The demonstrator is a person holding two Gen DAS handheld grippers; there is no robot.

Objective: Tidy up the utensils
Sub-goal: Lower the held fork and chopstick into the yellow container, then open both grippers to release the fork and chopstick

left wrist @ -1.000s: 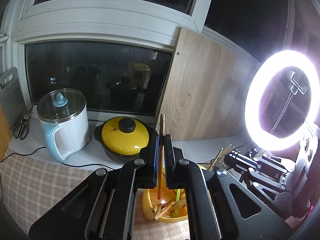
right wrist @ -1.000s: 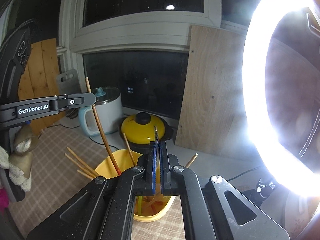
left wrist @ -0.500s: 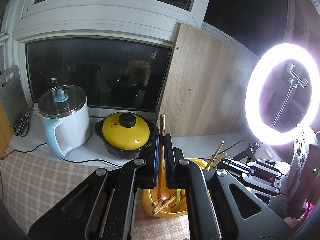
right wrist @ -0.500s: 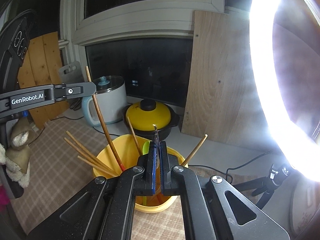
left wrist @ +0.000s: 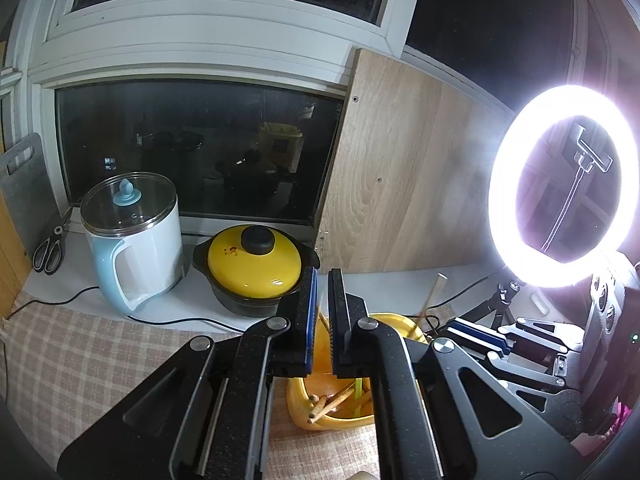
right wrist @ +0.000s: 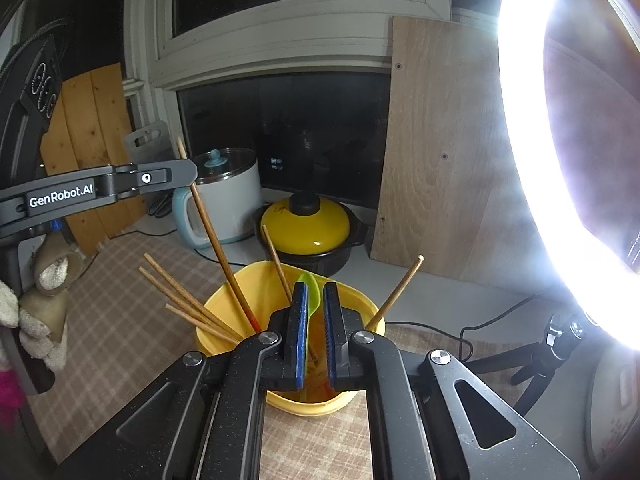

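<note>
A round yellow container (right wrist: 224,312) stands upright on the checked cloth and holds the utensils. Several brown wooden chopsticks (right wrist: 176,292) lean out over its rim toward 10 o'clock, one long chopstick with a red tip (right wrist: 212,240) rises toward 11 o'clock, and another (right wrist: 400,288) leans toward 2 o'clock. A green plastic spoon (right wrist: 310,288) stands near the middle.

Just below the speckled matt black jaws, a smooth yellow plastic holder (right wrist: 224,316) keeps bare wooden chopsticks (right wrist: 208,224) and a glossy green plastic spoon (right wrist: 310,286). Under it lies a woven checked cloth (right wrist: 120,308). Beyond, a glossy yellow pot lid (left wrist: 254,262) sits on a dark matt pot, beside a smooth white cooker (left wrist: 134,236) with a glass lid. Behind them leans a matt wood-grain board (left wrist: 400,184).
</note>
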